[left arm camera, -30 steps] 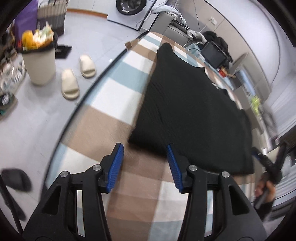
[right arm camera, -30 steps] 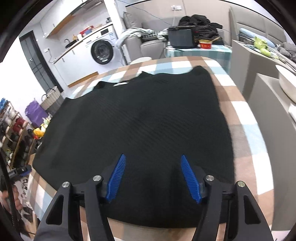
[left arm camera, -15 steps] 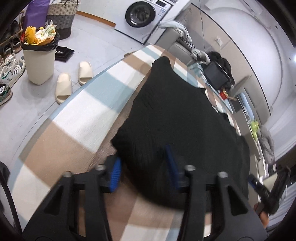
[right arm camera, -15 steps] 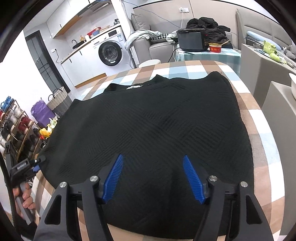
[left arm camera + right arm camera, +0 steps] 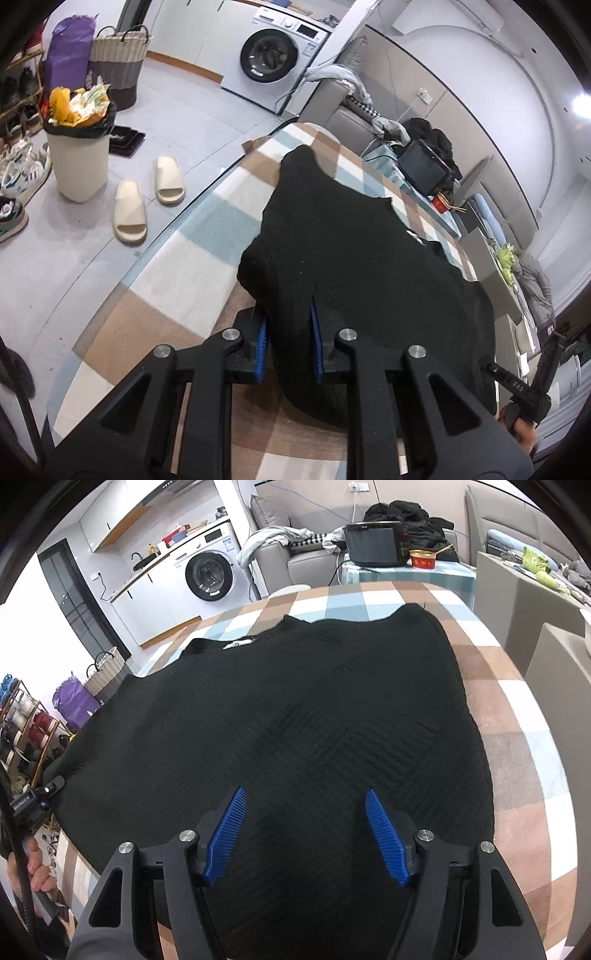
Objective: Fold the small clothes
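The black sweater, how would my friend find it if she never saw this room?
Look for the big table with the checked cloth in tan, blue and white squares. Spread flat across most of it lies the black sweater. It is the only black knit thing on that cloth, with a woven pattern and a small white label at its neck.

2 close wrist views, shared black sweater (image 5: pixel 369 266)
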`<control>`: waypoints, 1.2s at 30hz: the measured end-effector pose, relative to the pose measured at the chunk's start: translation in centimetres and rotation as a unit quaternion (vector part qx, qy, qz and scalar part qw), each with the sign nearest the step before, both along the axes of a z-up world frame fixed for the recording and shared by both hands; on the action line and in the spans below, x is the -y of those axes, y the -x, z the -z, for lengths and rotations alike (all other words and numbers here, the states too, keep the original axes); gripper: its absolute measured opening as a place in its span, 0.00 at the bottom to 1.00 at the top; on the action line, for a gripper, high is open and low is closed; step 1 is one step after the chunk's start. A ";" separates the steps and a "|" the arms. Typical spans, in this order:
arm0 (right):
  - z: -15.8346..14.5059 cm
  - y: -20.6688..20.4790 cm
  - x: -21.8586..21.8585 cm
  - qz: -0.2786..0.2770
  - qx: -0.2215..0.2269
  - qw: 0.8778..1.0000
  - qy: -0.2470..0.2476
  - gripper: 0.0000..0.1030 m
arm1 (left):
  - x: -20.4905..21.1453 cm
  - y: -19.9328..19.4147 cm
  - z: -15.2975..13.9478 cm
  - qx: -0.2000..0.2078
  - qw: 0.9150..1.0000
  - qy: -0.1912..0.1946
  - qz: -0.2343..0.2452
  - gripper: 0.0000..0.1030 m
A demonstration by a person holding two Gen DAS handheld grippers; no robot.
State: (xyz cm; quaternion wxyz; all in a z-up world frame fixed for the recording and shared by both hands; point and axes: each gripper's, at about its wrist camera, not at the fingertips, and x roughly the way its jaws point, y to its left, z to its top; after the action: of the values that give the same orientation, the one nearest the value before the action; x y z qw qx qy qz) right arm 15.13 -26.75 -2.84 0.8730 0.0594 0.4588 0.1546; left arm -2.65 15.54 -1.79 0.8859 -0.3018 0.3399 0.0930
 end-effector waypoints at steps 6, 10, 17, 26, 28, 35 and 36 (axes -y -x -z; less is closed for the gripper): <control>-0.5 0.5 0.2 -0.001 0.007 1.000 -0.005 0.67 | 4.4 -2.9 -4.6 0.055 0.993 -0.054 0.090 0.15; -1.3 1.3 1.7 0.014 0.018 1.000 -0.006 0.67 | 10.7 -6.9 -7.7 0.109 0.973 -0.050 0.197 0.15; -2.7 2.7 4.9 0.067 0.033 0.997 0.002 0.69 | 22.9 -11.2 -5.1 0.065 0.913 -0.022 0.402 0.19; -3.0 2.6 5.0 0.063 0.022 0.998 -0.013 0.69 | 19.8 -9.2 -3.7 0.062 0.922 -0.032 0.381 0.67; -3.0 2.4 4.3 0.044 0.018 0.999 -0.026 0.69 | 18.6 -8.9 -4.0 0.065 0.931 -0.050 0.356 0.68; -2.7 2.6 1.3 -0.025 -0.013 0.996 -0.089 0.68 | 18.9 -9.9 -0.8 0.005 0.933 -0.073 0.352 0.68; -2.5 2.7 1.0 -0.030 -0.015 0.995 -0.090 0.68 | 19.5 -9.8 -0.1 0.002 0.931 -0.076 0.358 0.68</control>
State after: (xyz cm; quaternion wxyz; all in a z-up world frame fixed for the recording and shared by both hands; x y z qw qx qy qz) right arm 12.48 -27.79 -0.30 0.8523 0.1260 0.4575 0.2199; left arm 7.18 -3.94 -1.70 0.8812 -0.0917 0.4158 -0.2055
